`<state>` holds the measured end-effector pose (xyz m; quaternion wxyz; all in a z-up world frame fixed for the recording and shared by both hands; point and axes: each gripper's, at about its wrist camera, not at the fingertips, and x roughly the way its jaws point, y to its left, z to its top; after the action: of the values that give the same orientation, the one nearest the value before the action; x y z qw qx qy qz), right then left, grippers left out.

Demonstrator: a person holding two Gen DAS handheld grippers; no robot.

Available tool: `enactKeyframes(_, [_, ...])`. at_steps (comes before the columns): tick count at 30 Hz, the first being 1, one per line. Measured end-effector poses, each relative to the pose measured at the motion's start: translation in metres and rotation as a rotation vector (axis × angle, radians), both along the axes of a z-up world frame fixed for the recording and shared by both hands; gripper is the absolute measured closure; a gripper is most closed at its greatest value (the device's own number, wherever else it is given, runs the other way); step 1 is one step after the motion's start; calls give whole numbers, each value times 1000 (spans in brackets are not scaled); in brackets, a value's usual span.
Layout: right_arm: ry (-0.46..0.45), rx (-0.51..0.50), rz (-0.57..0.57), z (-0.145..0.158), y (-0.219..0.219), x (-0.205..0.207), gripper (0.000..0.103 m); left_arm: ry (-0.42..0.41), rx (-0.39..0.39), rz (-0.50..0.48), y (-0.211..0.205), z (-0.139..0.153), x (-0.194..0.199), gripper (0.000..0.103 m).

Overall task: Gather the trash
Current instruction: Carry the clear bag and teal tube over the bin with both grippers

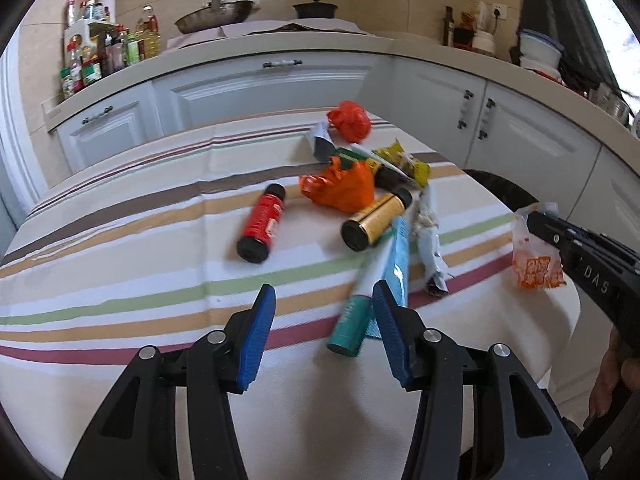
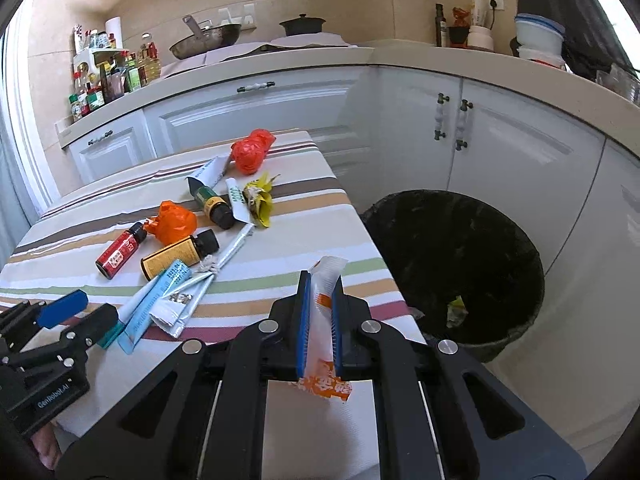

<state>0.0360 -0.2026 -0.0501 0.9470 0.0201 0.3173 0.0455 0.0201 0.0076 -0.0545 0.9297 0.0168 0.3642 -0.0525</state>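
The right gripper (image 2: 320, 320) pinches a white and orange snack wrapper (image 2: 325, 300) tight between its blue pads. It holds the wrapper up over the edge of the striped table (image 2: 280, 208), just beside the black trash bin (image 2: 456, 268). The left gripper (image 1: 324, 332) has its jaws spread apart with nothing in them, over the near part of the table. A teal tube (image 1: 352, 320) lies on the table just by its right pad. More trash lies farther back on the table, away from the bin: a red bottle (image 1: 262, 224), a gold bottle (image 1: 376, 220) and an orange bag (image 1: 344, 186).

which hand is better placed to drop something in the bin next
Right. Its tool is already shut on the orange-and-white packet, with the black bin just beside it. The left tool is open and empty over the table.
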Motion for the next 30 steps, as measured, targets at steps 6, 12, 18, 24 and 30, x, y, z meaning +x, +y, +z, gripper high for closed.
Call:
enactKeyframes(6, [2, 10, -5, -2, -4, -1, 94, 29, 4, -45, -7, -9, 4, 78])
enactKeyframes(12, [2, 11, -4, -2, -4, -2, 94, 11, 8, -68, -10, -8, 0, 94])
enactKeyframes(18, [-9, -3, 6, 1, -2, -4, 94, -9, -2, -64, -8, -2, -6, 97])
enactKeyframes(24, [-22, -9, 10, 5, -1, -5, 94, -44, -17, -43, -3, 9, -10, 98])
enactKeyframes(30, [-63, -24, 8, 18, -5, -4, 94, -83, -53, -33, -3, 29, -5, 98])
